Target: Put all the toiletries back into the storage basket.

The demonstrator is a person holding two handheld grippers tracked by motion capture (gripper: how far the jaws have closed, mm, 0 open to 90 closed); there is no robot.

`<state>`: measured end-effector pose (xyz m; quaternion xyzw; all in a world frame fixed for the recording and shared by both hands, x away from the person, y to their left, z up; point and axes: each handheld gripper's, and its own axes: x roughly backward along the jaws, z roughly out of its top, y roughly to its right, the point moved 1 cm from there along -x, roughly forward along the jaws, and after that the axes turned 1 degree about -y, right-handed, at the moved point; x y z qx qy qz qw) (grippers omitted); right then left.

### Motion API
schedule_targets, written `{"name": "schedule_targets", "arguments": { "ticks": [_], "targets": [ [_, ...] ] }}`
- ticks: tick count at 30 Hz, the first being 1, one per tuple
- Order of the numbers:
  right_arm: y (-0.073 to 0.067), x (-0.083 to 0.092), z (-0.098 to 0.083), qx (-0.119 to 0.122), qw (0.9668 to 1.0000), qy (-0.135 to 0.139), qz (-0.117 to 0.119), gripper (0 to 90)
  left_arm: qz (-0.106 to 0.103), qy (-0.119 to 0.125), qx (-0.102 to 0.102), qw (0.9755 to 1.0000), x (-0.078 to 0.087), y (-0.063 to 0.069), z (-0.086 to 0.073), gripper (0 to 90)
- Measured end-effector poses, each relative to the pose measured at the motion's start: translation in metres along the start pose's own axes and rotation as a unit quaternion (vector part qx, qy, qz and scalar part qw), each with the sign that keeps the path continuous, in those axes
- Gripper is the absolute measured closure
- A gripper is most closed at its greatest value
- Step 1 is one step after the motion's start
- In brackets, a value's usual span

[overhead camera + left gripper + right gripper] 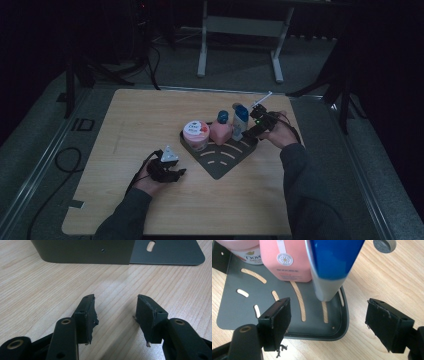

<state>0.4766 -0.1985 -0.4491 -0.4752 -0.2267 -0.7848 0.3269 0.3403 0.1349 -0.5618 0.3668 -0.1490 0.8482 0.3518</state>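
Observation:
A dark grey slotted corner tray (226,161) lies mid-table. On it stand a pink Dove jar (195,134), a pink bottle (220,132) and a blue-and-white bottle (240,123). My right gripper (251,133) is at the tray's right side with its jaws wide open. In the right gripper view (328,302) the blue bottle (332,265) stands just ahead of the tips, untouched, with the pink bottle (289,262) and the jar (247,255) to its left. My left gripper (180,171) rests low on the wood left of the tray. Its jaws (116,298) are open and hold nothing, and they face the tray's wall (85,251).
A small round grey thing (384,245) lies on the wood beyond the blue bottle. The wooden table (150,115) has bare boards at left and front. Past its far edge stands a metal desk frame (240,30), and cables (60,165) trail on the floor at left.

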Motion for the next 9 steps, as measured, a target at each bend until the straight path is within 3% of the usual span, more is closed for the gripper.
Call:
{"name": "schedule_targets", "arguments": {
  "ticks": [9],
  "targets": [
    [0.003,-0.003,-0.026,-0.019,0.9997,0.012,-0.001,21.7,-0.001,0.000,0.000,1.0000,0.000,-0.001,0.000,49.5]
  ]
}}
